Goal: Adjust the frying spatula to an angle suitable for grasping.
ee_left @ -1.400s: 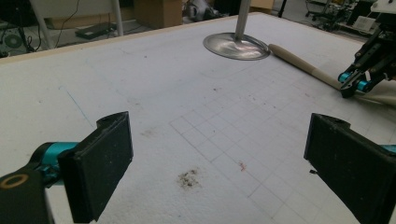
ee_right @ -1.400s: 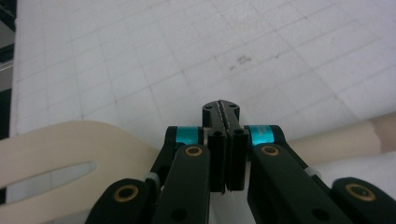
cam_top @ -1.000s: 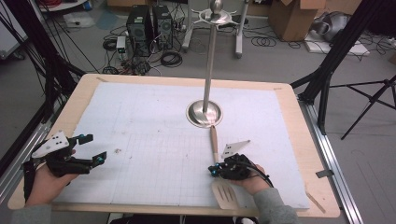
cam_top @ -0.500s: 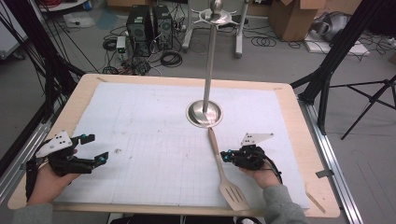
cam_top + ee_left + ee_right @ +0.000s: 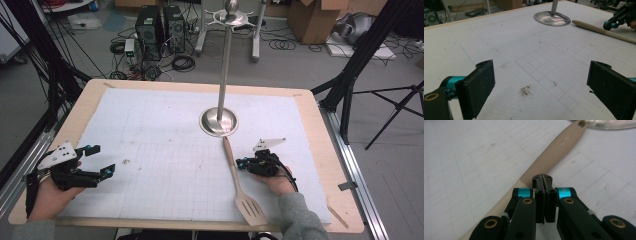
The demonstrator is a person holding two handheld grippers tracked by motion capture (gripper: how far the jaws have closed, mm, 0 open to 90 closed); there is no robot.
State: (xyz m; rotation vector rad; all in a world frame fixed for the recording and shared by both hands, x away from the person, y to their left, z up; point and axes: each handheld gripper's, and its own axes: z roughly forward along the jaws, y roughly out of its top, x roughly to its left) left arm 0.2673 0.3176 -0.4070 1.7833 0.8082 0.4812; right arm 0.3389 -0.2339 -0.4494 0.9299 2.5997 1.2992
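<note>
Where the mat lies gridded, pale slotted wooden spatula (image 5: pixel 240 177) beside right tool (image 5: pixel 239 163), pressed together, empty; left tool (image 5: pixel 102 160) spread.

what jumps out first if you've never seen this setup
A tall shiny metal stand rises from the middle of the white mat. Just in front of its round base lies a wooden slotted spatula, with the shut right gripper at its handle. At the near left edge, the left gripper waits open.
</note>
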